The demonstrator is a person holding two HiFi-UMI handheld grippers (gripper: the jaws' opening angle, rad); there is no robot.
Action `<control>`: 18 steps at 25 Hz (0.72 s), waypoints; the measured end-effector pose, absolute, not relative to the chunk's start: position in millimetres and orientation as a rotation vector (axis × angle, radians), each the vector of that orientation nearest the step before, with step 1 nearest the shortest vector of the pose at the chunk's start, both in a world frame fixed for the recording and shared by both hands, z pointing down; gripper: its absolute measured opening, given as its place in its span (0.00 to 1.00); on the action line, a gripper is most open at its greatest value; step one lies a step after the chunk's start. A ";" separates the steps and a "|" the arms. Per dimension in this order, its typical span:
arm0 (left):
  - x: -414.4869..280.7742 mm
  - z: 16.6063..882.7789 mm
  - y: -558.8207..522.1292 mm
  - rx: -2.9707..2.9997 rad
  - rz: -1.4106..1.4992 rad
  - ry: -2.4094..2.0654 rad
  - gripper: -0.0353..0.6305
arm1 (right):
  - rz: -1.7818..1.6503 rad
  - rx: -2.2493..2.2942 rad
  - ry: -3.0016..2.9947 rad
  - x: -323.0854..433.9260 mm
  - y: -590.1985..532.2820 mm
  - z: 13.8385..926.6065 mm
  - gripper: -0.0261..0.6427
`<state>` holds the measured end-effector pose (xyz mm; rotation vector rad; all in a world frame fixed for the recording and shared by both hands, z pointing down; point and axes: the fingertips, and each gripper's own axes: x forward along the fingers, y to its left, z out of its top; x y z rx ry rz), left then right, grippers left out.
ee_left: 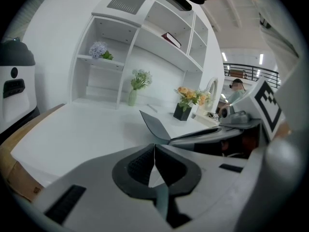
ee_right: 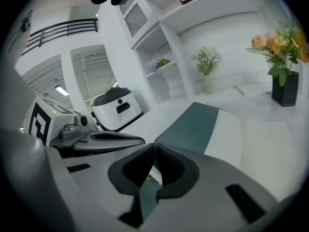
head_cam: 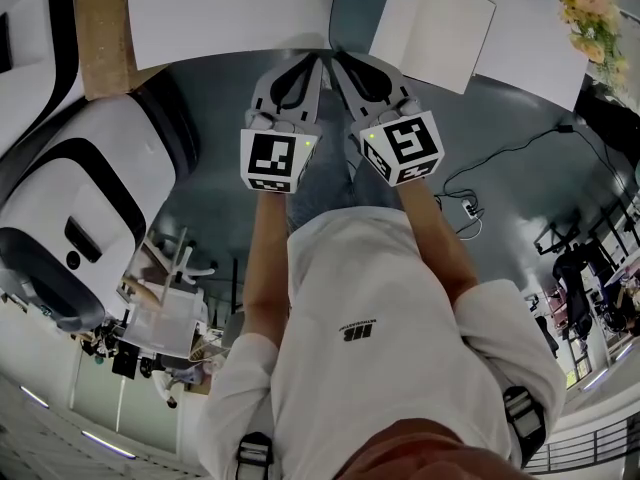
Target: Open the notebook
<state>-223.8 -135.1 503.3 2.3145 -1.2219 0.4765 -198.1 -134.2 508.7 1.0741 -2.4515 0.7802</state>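
Left claw: jaws were pressed together, nothing between
Right claw: jaws were together, empty
Notebook: lay open on the white bench, just ahead of both claws
Black pot: held peach flowers; pale vase held white blooms

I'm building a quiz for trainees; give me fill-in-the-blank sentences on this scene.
The left gripper and the right gripper both have jaws that are ___.
The notebook lies on a ___ desk.
The orange flowers stand in a ___ pot.
Missing words: shut, white, black.
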 end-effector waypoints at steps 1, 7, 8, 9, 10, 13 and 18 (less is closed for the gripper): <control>-225.0 504.4 -135.1 2.312 0.477 -1.223 0.05 | 0.780 1.072 -2.449 -199.2 -134.3 510.6 0.05; -231.8 509.8 -135.7 2.298 0.475 -1.229 0.05 | 0.782 1.053 -2.434 -205.5 -136.0 522.0 0.05; -232.4 510.9 -135.7 2.296 0.475 -1.229 0.05 | 0.782 1.051 -2.431 -205.8 -136.2 523.9 0.05; -233.1 512.4 -135.7 2.294 0.476 -1.229 0.05 | 0.784 1.048 -2.428 -206.3 -136.2 526.0 0.05; -234.0 514.1 -135.4 2.292 0.478 -1.229 0.05 | 0.785 1.044 -2.425 -207.1 -136.3 528.1 0.05; -236.8 518.1 -135.6 2.286 0.482 -1.228 0.05 | 0.791 1.033 -2.415 -209.8 -137.0 534.7 0.06; -241.5 520.4 -136.9 2.279 0.480 -1.231 0.05 | 0.795 1.016 -2.397 -214.5 -137.8 543.9 0.06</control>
